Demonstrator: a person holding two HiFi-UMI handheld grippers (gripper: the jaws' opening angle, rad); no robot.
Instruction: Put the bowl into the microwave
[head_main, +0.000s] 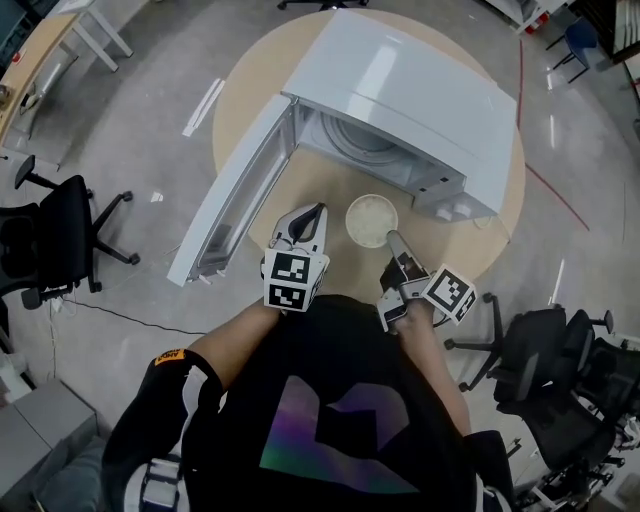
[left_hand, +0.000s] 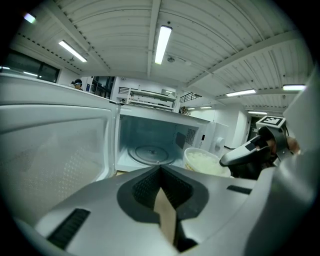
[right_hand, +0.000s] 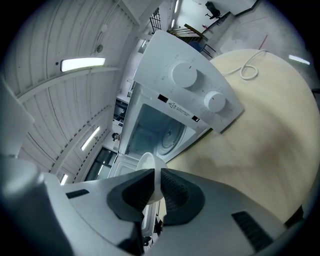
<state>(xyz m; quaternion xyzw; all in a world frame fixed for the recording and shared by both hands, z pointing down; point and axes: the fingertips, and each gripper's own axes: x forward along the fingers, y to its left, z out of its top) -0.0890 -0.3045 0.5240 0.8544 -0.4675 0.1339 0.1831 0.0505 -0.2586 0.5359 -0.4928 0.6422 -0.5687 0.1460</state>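
White bowl (head_main: 371, 219), filled with pale contents, sits just in front of the open microwave (head_main: 400, 90) cavity over the round wooden table (head_main: 487, 232); whether its base touches the tabletop cannot be told. Right gripper (head_main: 390, 236) is clamped on the bowl's near rim, one jaw inside and one outside. Left gripper (head_main: 320, 209) is beside the bowl, jaws closed together and empty, near the swung-out door (head_main: 235, 190).

bowl (right_hand: 149, 172): right gripper view shows 1 slice of rim; the rest sits behind the jaws.
bowl base: left gripper view, hidden behind the left gripper (left_hand: 160, 170).
microwave (head_main: 400, 95) cavity: head view, mostly under its own top.
dials (right_hand: 184, 74): markings too small to read.
far person (left_hand: 76, 84): too small to tell.
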